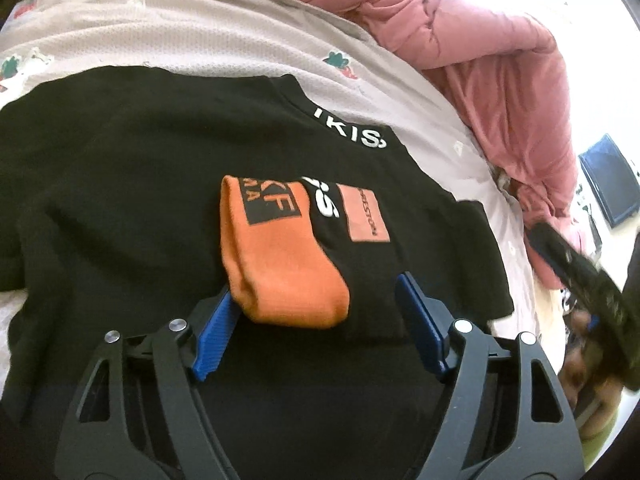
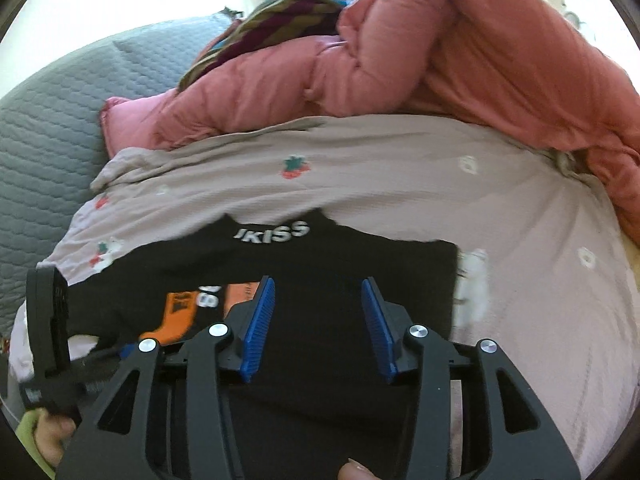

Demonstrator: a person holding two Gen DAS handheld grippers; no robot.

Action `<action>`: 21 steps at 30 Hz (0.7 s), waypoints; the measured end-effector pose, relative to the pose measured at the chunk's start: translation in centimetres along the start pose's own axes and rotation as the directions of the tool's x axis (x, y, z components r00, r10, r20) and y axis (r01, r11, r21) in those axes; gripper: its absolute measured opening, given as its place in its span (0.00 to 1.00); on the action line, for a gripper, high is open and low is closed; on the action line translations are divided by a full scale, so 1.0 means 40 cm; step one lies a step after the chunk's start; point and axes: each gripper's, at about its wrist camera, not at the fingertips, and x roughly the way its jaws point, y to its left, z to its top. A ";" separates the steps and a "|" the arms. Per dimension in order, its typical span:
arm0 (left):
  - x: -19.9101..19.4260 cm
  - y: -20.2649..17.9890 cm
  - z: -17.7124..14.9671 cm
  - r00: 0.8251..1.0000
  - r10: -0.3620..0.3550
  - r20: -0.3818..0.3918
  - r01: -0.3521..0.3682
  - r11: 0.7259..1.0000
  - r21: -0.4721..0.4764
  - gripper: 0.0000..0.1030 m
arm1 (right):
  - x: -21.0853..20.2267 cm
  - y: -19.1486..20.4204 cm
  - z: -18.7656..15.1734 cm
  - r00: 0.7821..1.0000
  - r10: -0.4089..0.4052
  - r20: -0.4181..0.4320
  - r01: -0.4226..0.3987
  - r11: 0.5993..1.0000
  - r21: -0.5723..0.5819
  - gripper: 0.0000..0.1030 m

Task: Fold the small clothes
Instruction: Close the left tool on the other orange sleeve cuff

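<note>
left claw [image 1: 316, 304]: wide open, empty | right claw [image 2: 318, 312]: wide open, empty | shirt [image 1: 120, 200]: flat ahead, collar pointing away from both claws

Bed with flowered beige sheet [image 2: 400, 184], pink quilt [image 2: 460, 52], grey quilted pillow [image 2: 48, 120]; bright window light behind.

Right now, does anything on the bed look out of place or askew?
Yes: an orange sock lies on the black T-shirt, covering part of its print. Both grippers, left gripper and right gripper, are open and empty.
</note>
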 end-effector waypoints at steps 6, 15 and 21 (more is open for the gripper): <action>0.021 0.000 0.024 0.997 0.074 -0.003 -0.074 0.997 0.026 0.21 | -0.023 -0.058 -0.025 0.999 -0.050 0.005 0.050 0.998 0.027 0.43; -0.041 0.001 0.039 0.994 0.064 0.089 -0.069 0.996 0.061 0.03 | -0.020 -0.090 -0.054 0.997 -0.074 -0.019 0.075 0.996 0.044 0.43; -0.133 -0.007 0.067 0.972 0.107 0.210 -0.133 0.985 0.112 0.03 | -0.015 -0.095 -0.062 0.997 -0.078 -0.026 0.079 0.996 0.043 0.43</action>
